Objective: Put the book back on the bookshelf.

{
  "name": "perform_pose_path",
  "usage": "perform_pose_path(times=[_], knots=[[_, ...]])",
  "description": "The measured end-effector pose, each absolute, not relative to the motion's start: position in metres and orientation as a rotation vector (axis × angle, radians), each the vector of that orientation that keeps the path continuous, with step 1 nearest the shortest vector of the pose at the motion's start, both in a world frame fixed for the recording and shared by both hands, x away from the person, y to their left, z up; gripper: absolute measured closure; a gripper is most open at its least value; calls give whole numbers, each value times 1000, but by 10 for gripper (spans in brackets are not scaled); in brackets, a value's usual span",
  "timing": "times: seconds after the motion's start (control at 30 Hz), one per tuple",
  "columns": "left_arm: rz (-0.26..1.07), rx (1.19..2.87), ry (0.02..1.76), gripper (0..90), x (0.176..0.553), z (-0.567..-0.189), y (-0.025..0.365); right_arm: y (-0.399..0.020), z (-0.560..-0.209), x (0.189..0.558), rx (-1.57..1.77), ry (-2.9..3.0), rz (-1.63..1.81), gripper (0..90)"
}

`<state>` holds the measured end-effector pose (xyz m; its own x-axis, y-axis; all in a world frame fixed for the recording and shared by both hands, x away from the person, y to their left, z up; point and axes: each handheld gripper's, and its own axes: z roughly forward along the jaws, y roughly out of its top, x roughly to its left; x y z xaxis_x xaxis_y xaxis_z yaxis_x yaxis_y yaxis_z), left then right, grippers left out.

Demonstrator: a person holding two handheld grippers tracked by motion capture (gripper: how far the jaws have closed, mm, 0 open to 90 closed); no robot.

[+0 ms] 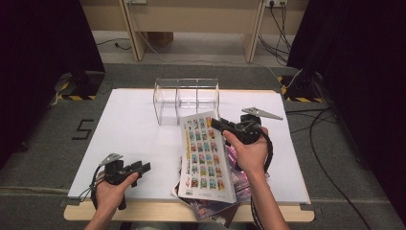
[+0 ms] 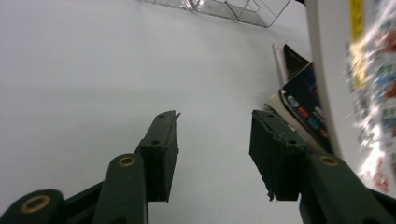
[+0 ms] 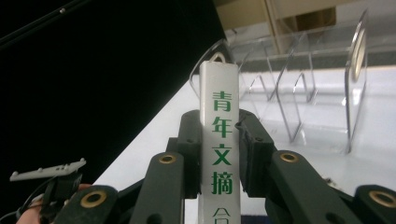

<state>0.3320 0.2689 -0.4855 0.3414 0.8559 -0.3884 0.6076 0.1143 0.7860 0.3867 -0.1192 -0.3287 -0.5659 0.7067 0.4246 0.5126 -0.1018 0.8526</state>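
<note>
Right gripper (image 1: 221,125) is gripping a thick white magazine (image 1: 207,155) by its spine, jaws pinching it from both sides, and in the right gripper view the spine (image 3: 220,154) with its green characters is standing straight up between the black pads (image 3: 190,154). From the high view the magazine is tilting up off the table, its cover of small coloured squares facing the camera, its lower edge sitting over a loose pile of other magazines (image 1: 213,206) near the front edge of the white table (image 1: 134,134). Beyond it, the clear acrylic rack (image 1: 186,98) is standing toward the far side of the table, its dividers upright, and the raised top corner of the magazine is sitting just in front of it. Over on the other side, the left gripper (image 1: 139,168) is hovering low above bare white tabletop, well apart from the pile, and its jaws are standing spread with nothing between them; the left gripper view shows plain table in the gap, with the white magazine's edge (image 2: 327,70) and the darker covers of the pile (image 2: 303,107) off to the side.
</note>
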Motion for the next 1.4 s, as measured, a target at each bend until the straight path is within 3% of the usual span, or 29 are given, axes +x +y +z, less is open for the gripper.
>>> perform_pose_path(times=[0.43,0.93,1.4], knots=[[432,1597,1318,473,330,-494,273,-109,-303,388,1257,1843,1725,742],[446,1598,1311,471,328,-497,273,-93,-275,407,1192,1746,1677,742],[451,1589,1310,472,327,-497,276,-108,-256,433,1227,1613,1600,743]])
